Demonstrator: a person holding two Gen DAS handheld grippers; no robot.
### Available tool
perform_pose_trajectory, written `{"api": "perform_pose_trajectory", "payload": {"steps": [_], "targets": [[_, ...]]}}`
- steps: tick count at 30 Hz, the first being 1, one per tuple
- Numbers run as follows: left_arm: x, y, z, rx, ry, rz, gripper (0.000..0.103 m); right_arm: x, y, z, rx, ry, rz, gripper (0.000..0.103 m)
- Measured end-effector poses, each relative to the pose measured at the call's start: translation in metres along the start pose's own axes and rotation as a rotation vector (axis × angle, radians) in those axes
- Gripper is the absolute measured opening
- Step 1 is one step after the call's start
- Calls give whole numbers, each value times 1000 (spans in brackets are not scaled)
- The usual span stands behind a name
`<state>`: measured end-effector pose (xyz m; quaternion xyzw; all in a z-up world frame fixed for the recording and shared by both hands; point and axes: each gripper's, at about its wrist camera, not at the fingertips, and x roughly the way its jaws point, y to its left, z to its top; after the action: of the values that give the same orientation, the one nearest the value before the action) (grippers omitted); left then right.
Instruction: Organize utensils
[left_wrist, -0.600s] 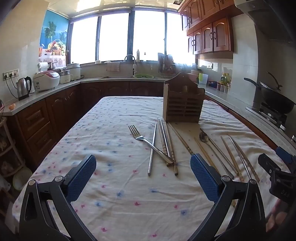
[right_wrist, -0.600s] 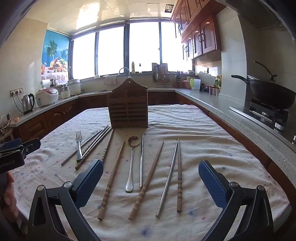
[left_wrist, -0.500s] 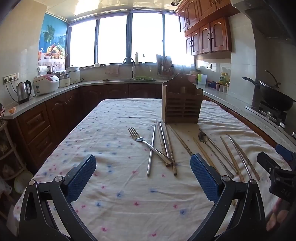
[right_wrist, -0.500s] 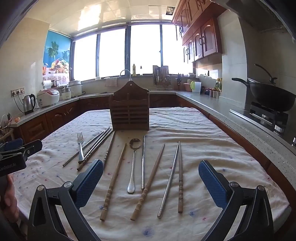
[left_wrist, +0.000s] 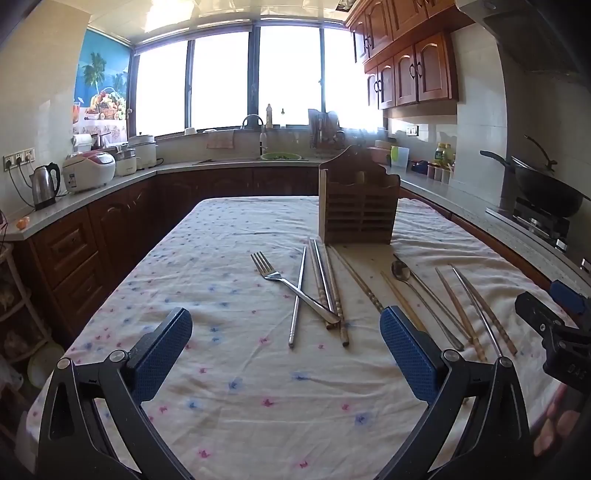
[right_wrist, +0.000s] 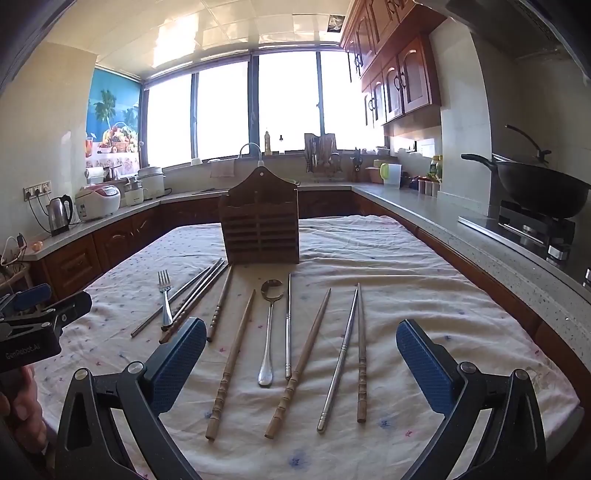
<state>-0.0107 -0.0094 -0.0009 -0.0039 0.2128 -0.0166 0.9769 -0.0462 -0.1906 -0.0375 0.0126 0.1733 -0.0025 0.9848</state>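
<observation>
Both grippers hover over the cloth-covered counter with their jaws spread as wide as they go and nothing held. The left gripper has the fork and a crossed bundle of chopsticks just ahead of and between its jaws. The right gripper has the spoon and a fan of loose sticks lying between its jaws. The wooden holder stands upright beyond both, at the far end of the utensils.

The step in hand looks like a first pick. It would go best on a piece that lies apart from its neighbours, such as the spoon or the wooden chopstick at the right gripper's left jaw, rather than the crossed pile. The jaws should close across the shaft near mid-length so it does not tip, then carry it upright to a slot in the holder.

The metal chopsticks are thin, smooth and shiny, and probably slippery. The wooden ones have turned, ridged handles that should grip better. The cloth is soft and wrinkled, so pressing down to get under a thin shaft may bunch it. The pads are blue and textured.
</observation>
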Motion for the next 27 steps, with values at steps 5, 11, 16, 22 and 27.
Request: {"api": "perform_pose_trajectory", "payload": {"steps": [5, 11, 16, 22, 27], "targets": [[-2, 1, 0, -6, -12, 3, 103, -3, -1, 0, 2, -17, 7, 103], [-6, -1, 1, 2, -30, 12, 103, -8, -2, 1, 7, -53, 23, 103], [-8, -1, 2, 9, -34, 10, 103, -9, -2, 3, 10, -60, 40, 103], [-9, -1, 2, 8, -34, 8, 103, -9, -2, 4, 13, -62, 48, 103], [-9, -2, 3, 7, -34, 8, 103, -9, -1, 3, 15, -59, 54, 103]]}}
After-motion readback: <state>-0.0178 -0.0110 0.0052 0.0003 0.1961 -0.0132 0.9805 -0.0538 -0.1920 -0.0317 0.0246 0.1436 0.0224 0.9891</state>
